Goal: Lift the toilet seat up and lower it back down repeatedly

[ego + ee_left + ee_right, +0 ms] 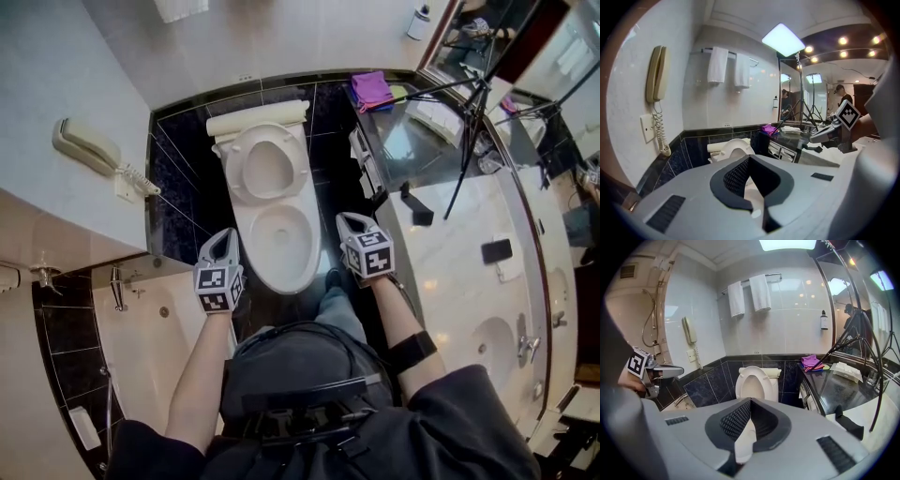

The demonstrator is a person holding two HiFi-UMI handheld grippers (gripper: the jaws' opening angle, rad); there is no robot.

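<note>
toilet seat [265, 169] raised | bowl [753, 193] mostly behind left tool [749, 158]

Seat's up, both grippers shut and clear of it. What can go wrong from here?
1. The toilet seat stands upright. If it is tipped forward without a firm hold, it may drop and slam onto the bowl.
2. The left gripper and right gripper are shut and empty. The seat's smooth curved rim could slip once gripped.
3. The right gripper is close to the counter edge, so a wide swing might hit it.
</note>
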